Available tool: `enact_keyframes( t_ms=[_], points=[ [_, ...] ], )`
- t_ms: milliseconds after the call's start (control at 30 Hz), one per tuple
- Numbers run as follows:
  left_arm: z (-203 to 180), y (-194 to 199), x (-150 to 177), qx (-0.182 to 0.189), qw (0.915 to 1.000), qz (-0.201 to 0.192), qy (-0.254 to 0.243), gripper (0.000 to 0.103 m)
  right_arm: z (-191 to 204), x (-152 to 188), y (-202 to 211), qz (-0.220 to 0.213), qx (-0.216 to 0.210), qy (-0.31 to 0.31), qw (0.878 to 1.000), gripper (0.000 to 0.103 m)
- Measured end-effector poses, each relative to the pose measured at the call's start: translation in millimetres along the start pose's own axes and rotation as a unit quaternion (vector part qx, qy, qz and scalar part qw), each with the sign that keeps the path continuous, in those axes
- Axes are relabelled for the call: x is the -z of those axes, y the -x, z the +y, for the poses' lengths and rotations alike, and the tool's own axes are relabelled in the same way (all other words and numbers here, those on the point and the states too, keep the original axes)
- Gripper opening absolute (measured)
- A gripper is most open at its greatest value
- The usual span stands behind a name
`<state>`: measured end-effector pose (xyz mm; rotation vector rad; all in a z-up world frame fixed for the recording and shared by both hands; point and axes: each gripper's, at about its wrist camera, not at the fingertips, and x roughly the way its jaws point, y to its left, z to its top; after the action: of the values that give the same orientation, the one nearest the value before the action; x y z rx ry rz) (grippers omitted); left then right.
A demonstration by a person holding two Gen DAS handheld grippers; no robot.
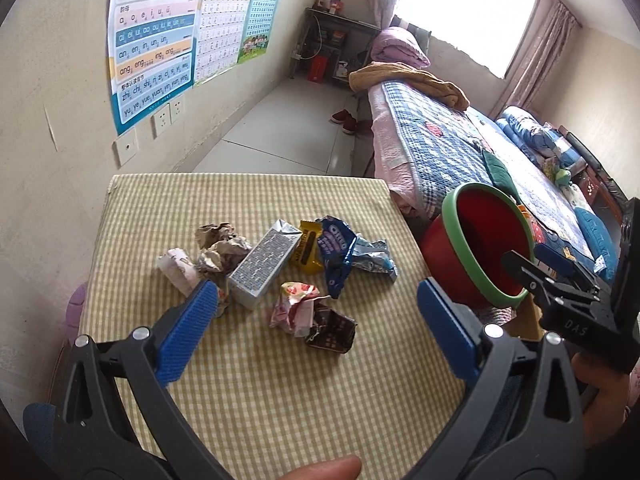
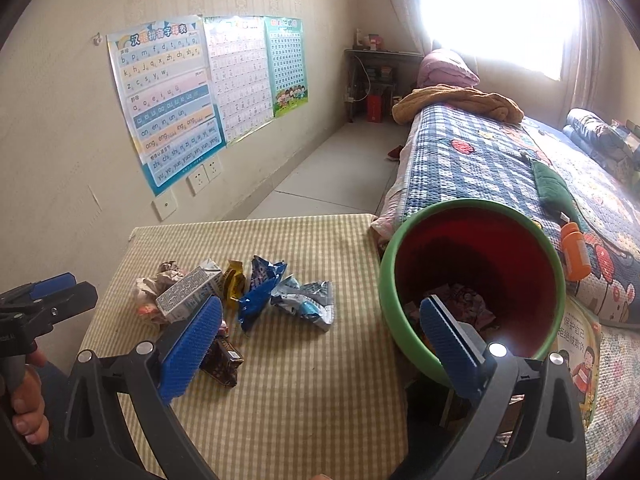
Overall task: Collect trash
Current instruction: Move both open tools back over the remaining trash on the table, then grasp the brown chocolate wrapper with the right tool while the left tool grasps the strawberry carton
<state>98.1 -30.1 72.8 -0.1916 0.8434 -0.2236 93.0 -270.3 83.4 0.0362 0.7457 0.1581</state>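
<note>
While both hand-held grippers, left and right, stand wide and hold nothing, the trash lies mid-counter: one carton, two paper wads, about six wrappers, among them a blue one. One red bin, green-rimmed, sits tilted just right of the carton, off the counter's edge, scraps inside. Beyond the bin runs a bed; three posters hang on the wall left of it.

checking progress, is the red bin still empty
No, the right wrist view shows crumpled wrappers already lying at the bottom of the red bin.
</note>
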Motion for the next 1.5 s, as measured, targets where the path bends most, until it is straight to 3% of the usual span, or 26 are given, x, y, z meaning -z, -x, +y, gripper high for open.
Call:
enact_keyframes(
  t_ms=[433,1033,1233,1500],
  points=[
    [60,-1,13,-0.034,0.9983,0.016,0.046,0.097,59,20,-35,0.050,-0.042,0.039,0.997,0.096],
    [121,-73,27,-0.060,0.9857,0.080,0.136,0.097,84,53,-118,0.143,-0.073,0.046,0.986,0.095],
    [133,-103,26,-0.054,0.9817,0.094,0.156,0.097,82,67,-146,0.177,-0.074,0.040,0.981,0.089],
    [139,-132,24,-0.051,0.9770,0.109,0.176,0.093,72,75,-166,0.203,-0.094,0.016,0.975,0.068]
  ],
)
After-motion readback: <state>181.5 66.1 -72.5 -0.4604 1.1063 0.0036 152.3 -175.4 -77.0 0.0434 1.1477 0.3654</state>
